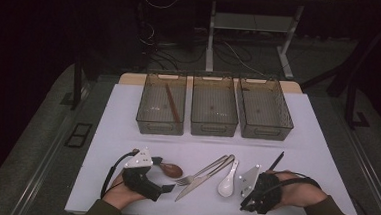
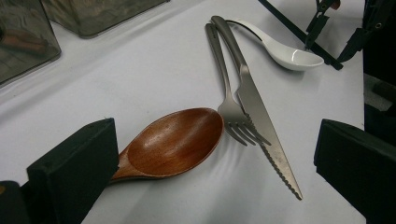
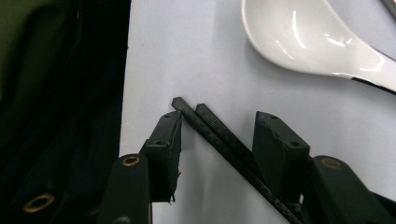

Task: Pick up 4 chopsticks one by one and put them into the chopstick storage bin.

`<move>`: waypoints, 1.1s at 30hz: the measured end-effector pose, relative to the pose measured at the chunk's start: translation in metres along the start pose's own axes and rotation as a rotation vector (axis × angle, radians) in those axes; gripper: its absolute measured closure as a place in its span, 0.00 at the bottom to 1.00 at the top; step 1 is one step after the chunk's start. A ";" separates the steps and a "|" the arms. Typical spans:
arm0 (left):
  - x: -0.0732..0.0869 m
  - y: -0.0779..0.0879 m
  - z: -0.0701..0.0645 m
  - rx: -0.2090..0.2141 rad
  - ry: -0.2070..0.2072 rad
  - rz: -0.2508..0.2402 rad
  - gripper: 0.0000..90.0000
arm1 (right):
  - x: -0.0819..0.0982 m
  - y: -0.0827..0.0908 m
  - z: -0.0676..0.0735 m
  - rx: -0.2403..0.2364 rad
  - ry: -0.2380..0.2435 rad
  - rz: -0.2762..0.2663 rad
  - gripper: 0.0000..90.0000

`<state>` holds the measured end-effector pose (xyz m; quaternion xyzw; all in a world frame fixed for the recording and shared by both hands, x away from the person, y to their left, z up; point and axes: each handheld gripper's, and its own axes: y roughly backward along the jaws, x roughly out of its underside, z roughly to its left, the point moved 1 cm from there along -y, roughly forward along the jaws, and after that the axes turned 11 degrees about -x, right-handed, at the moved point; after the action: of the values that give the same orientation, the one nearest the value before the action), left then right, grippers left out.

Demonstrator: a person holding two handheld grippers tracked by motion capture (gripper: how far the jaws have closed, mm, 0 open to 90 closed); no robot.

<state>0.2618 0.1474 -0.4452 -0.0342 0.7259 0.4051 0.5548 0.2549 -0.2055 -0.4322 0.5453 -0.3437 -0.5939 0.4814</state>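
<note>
Right gripper (image 3: 217,135) low over the white table (image 1: 127,133), jaws partly apart, a pair of black chopsticks (image 3: 224,137) lying flat in the gap. Chopstick tips level with the fingertips, close against the inner face of the left-hand finger (image 3: 163,149) as that view shows it; shafts slanting back under the right-hand finger (image 3: 280,154). Not pinched: white table visible between the chopsticks and the right-hand finger near the tips. Whether the left-hand pad actually touches the nearest chopstick, cannot tell. White ceramic spoon (image 3: 308,42) just beyond the fingertips, bowl upward, apart from the chopsticks.

Left gripper (image 2: 215,163) also low over the table, jaws wide apart, clamped on nothing. Wooden spoon (image 2: 173,142) in the gap, bowl up, handle end running under the left-hand finger (image 2: 74,168). Metal fork (image 2: 229,100) and serrated table knife (image 2: 259,121) side by side, touching, nearer the right-hand finger (image 2: 355,168), fork tines just beside the wooden spoon's bowl. Knife tip reaching back between the fingers.

In the high view, right gripper (image 1: 254,184) and left gripper (image 1: 149,177) well apart at the near edge of the table, cutlery between them. Beyond the fingertips, three clear bins (image 1: 215,109) in a row, a brown stick-like utensil (image 1: 172,104) in the leftmost one.
</note>
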 end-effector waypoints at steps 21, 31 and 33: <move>0.000 0.000 0.000 -0.001 0.001 0.000 0.00 | 0.006 0.007 -0.015 -0.013 -0.071 -0.029 0.77; 0.000 0.000 0.000 -0.001 0.000 0.000 0.00 | 0.013 0.011 -0.022 0.009 -0.124 -0.069 0.79; 0.000 0.000 0.000 -0.001 0.002 0.000 0.00 | 0.013 0.010 -0.022 0.002 -0.118 -0.069 0.78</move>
<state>0.2619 0.1474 -0.4453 -0.0350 0.7261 0.4055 0.5542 0.2793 -0.2186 -0.4308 0.5215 -0.3530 -0.6410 0.4389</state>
